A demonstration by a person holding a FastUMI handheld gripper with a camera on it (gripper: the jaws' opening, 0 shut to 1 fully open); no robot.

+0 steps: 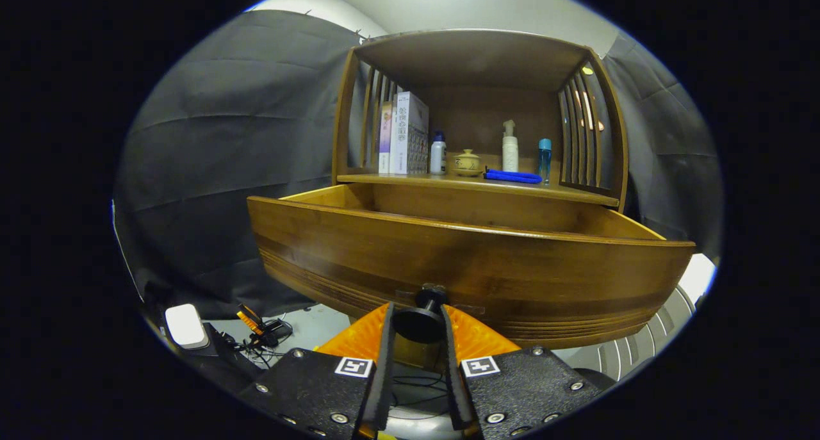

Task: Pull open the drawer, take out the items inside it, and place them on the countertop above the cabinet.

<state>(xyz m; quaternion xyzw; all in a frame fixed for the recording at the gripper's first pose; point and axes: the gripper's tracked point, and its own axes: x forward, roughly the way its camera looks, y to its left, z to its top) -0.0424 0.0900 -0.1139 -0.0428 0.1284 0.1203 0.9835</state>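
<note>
The drawer [448, 260] stands pulled well out of the cabinet [477, 107], and its open top leaves a wide gap between the front panel's upper edge and the countertop [474, 185] behind it, roomy enough to reach down through. The gripper [419, 328] sits low against the front panel, its fingers closed on the dark knob [423, 318], so the panel blocks the way straight ahead. On the countertop, boxes [403, 136] crowd the left end; a small white bottle [438, 155], a lidded pot [467, 163], a blue flat item [512, 177], a pump bottle [510, 148] and a blue bottle [544, 159] fill the middle and right. A bare strip runs along the front edge. Slatted side walls close both ends.
</note>
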